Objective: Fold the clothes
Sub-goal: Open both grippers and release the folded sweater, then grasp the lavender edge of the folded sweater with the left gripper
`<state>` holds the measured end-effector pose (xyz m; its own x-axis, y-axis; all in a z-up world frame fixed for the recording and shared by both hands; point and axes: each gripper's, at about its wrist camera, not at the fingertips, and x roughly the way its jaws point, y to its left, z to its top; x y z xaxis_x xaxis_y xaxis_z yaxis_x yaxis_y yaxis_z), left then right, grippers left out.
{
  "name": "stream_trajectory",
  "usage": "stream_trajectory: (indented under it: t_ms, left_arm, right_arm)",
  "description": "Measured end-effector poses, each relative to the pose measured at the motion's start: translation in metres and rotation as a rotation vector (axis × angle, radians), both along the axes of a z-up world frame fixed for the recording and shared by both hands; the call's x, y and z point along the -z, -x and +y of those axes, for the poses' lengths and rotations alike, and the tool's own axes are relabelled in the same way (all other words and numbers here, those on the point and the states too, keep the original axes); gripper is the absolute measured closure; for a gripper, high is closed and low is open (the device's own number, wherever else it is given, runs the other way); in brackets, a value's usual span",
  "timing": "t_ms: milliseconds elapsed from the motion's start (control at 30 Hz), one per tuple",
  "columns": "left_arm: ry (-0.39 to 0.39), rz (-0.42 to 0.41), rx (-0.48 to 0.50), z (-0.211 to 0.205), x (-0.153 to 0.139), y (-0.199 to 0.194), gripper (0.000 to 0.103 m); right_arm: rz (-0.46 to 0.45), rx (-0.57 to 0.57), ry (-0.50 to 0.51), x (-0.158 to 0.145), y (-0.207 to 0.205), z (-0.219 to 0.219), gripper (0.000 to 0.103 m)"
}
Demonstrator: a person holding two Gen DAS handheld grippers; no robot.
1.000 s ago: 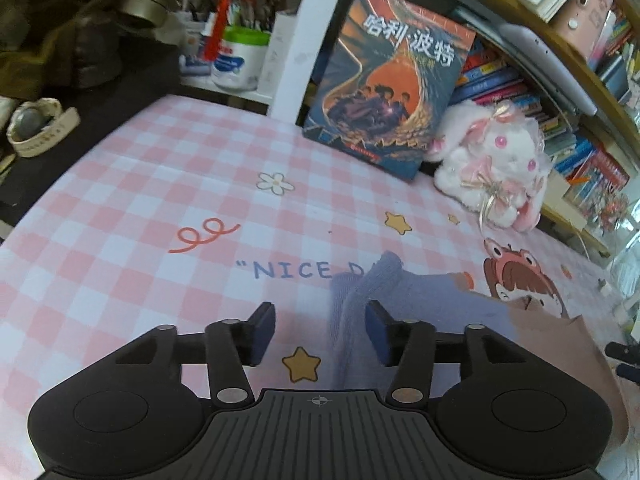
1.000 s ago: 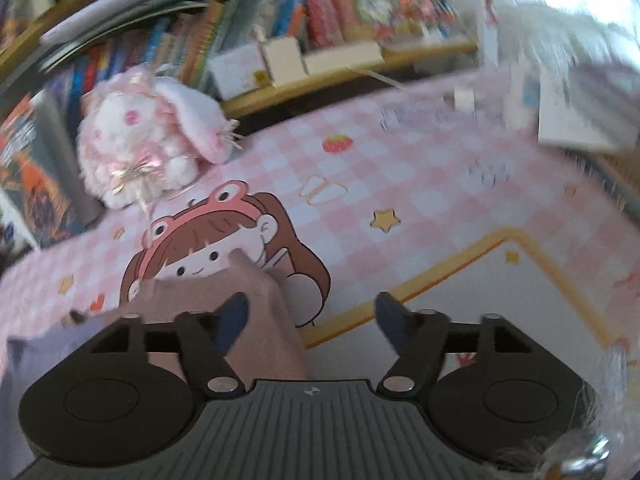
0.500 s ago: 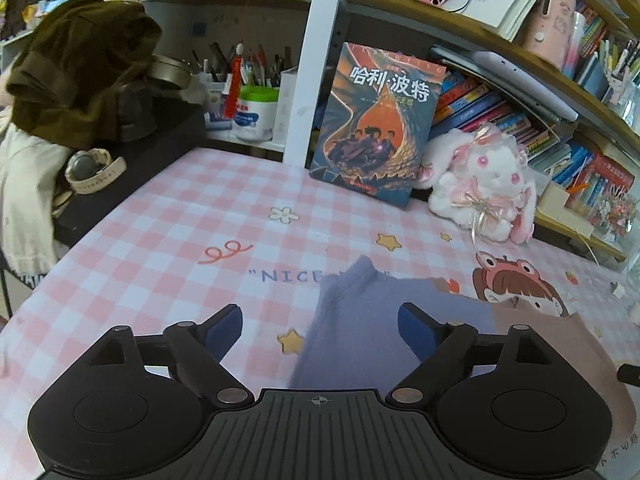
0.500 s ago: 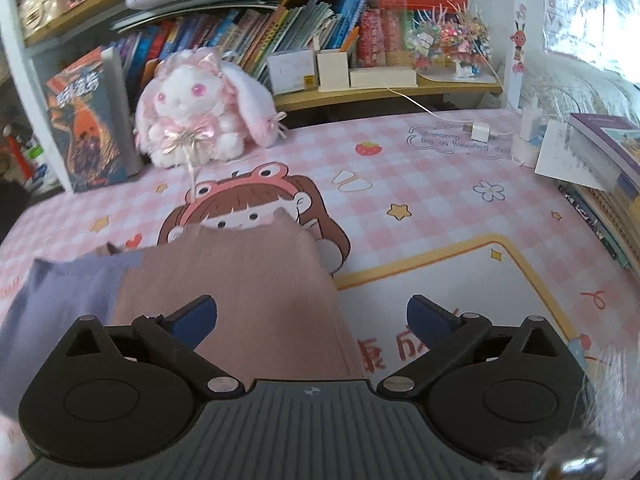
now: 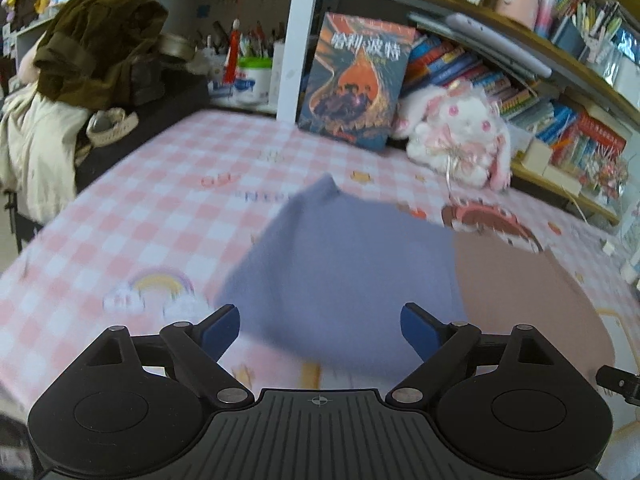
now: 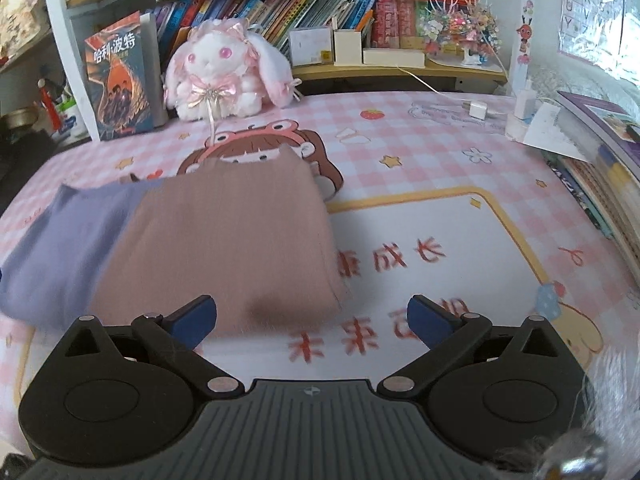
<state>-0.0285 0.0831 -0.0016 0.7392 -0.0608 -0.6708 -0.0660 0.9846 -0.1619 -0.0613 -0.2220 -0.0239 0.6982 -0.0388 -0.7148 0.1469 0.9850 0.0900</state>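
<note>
Covering the desk, pink checked cartoon mat [image 6: 400, 148], folded two-tone garment [image 6: 224, 240] flat, crowded bookshelves [image 6: 320, 4] behind, both claws spread, empty.

Crowded bookshelves [image 6: 320, 8] behind pink-checked desk [image 6: 400, 140]

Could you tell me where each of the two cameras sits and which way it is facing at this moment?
Left wrist: sits behind the open left gripper, tilted down over the purple half of the folded garment, facing the book and shelves; only its own fingers show.
Right wrist: sits behind the open right gripper, tilted down at the brown half of the garment and the checked mat; only its fingers show.
Shared: garment, book, plush rabbit, mat.
</note>
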Motion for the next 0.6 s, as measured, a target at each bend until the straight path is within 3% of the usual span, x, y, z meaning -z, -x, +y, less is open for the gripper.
stream_trajectory:
  t_ms: [600]
  left_arm:
    - [0.001,0.103,-0.024,-0.028,0.021,0.077,0.012]
  right_arm:
    - [0.059,-0.142,0.033,0.009,0.051,-0.003,0.0]
